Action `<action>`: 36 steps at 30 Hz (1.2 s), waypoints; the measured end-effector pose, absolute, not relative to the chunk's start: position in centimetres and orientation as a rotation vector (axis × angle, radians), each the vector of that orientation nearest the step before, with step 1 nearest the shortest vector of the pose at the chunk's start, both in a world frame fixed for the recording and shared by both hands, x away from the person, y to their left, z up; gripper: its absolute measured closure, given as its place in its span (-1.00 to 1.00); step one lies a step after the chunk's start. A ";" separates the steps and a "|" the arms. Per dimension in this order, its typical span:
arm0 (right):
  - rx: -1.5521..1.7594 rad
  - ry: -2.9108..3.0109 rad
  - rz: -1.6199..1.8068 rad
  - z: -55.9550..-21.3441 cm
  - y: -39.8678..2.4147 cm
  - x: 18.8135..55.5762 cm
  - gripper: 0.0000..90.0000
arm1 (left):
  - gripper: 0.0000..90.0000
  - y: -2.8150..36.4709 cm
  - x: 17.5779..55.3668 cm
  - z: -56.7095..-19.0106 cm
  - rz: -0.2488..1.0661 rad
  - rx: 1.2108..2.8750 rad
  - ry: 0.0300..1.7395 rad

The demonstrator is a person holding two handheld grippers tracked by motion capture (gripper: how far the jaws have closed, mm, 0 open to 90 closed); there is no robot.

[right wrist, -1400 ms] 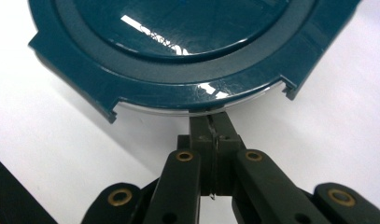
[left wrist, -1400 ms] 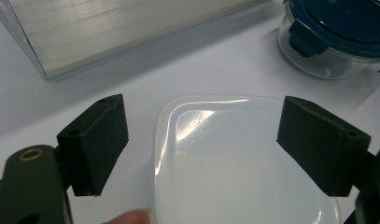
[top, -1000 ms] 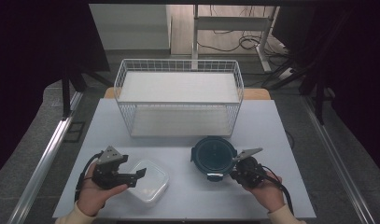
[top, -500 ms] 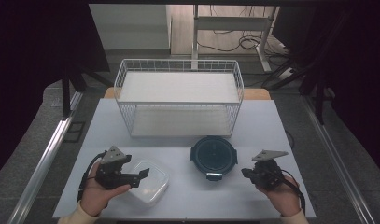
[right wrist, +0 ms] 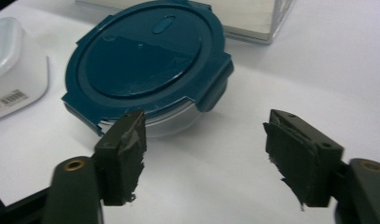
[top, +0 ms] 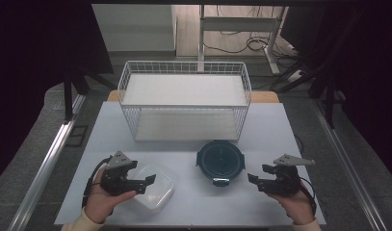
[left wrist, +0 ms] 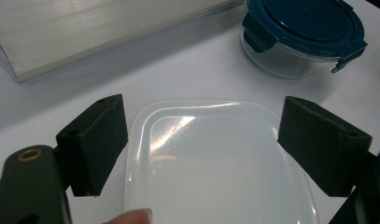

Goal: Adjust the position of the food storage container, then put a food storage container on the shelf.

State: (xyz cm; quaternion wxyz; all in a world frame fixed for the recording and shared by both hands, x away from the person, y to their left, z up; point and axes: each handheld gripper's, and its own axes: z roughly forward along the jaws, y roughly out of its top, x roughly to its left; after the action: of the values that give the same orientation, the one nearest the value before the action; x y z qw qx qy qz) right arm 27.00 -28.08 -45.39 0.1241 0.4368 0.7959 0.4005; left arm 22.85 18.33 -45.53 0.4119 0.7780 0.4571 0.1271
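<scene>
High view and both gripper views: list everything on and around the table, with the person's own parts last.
round container: 1, clear with dark blue clip lid, table centre-right
square container: 1, translucent white, lidded, front left
wire basket: 1, white, two tiers, table back
table: 1, white
left hand-held gripper: 1, black, jaws open, straddling the square container's lid
right hand-held gripper: 1, black, jaws have just been opening, nothing between them, right of the round container
hands: 2, front edge
</scene>
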 end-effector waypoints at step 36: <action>1.424 2.259 1.329 -43.8 -26.8 31.7 -0.65 | -0.81 12.6 32.3 -42.1 -0.107 1.907 1.171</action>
State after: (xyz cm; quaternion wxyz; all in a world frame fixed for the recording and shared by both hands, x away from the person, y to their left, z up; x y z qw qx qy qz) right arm 31.70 -26.80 -43.78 0.0793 0.4760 0.7548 0.4443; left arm 32.27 12.58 -42.09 0.4357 0.7662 0.4704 -0.0429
